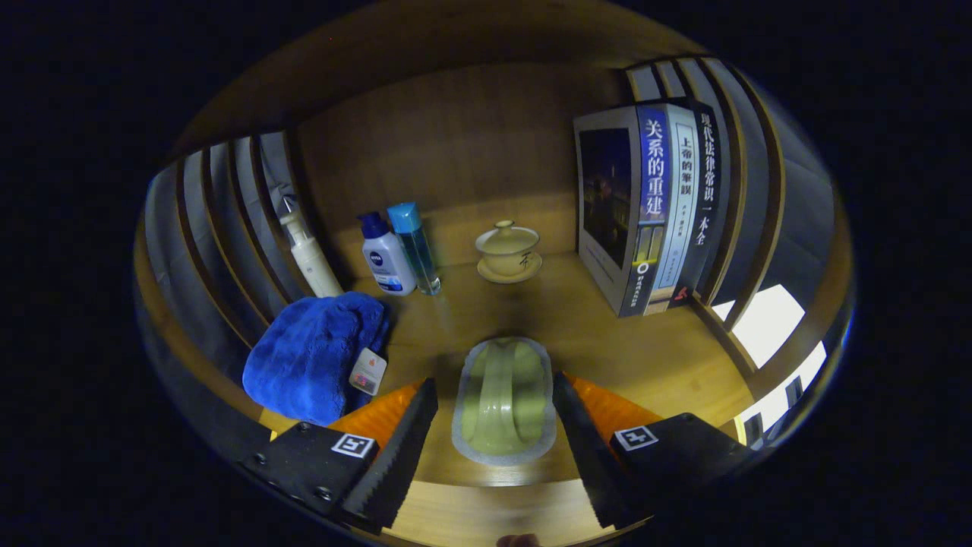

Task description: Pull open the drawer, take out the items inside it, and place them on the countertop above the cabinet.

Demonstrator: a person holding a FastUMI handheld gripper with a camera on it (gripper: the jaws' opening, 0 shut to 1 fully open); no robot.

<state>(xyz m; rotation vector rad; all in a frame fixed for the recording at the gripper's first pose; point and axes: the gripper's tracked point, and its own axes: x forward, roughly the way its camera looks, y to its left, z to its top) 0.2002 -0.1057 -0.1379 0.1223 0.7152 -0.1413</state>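
Now our gripper [493, 425] has its jaws spread wide, one either side of the pale green packet [505, 401] lying flat on the bench [638, 342], neither visibly touching it. We judge the packet already set down, though dim light leaves that unsure. We should back straight out without dragging it, keeping clear of the blue cloth [311, 353] close by and the books [653, 205] farther off.

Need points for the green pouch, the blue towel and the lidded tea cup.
green pouch [504, 399]: gripper view, its middle, between the open tongs [495, 425].
blue towel [315, 353]: gripper view, centre of the folded cloth.
lidded tea cup [507, 247]: gripper view, on the lid's side.
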